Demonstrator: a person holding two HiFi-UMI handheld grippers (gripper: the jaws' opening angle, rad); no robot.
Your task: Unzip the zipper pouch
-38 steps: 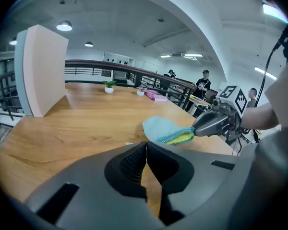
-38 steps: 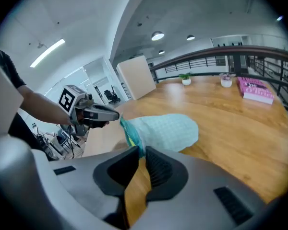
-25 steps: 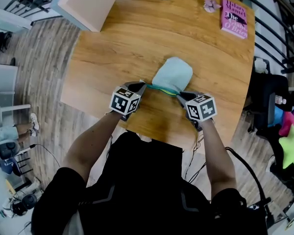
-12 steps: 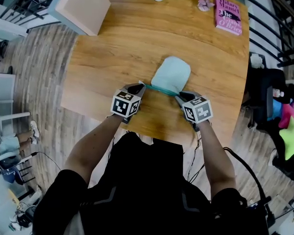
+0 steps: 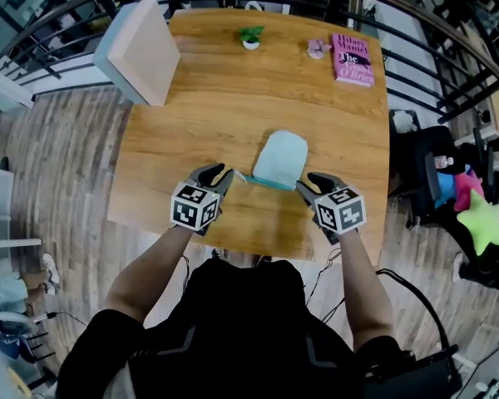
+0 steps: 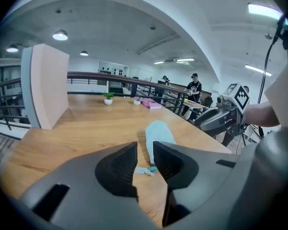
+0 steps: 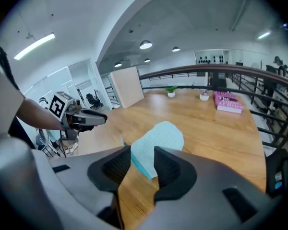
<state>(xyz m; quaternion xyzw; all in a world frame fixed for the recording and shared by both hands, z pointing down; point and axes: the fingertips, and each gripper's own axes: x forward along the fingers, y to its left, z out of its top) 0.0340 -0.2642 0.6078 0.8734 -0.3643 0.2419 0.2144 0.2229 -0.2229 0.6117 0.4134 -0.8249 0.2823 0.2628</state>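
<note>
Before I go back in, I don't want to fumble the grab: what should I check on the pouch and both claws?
1. Left claw has nothing between its jaws, which have just been opening: ok.
2. Right claw has nothing between its jaws, which have just been opening: ok.
3. Pouch lies flat on the table, clear of both claws: ok.
4. Zipper pull in sight ahead of the left claw: ok.
5. Zipper already open: cannot tell.

Bare surface (image 5: 224, 106) is seen all around the pouch (image 5: 280, 158); the box (image 5: 141, 52), plant (image 5: 250, 36) and book (image 5: 353, 58) are set far back.
</note>
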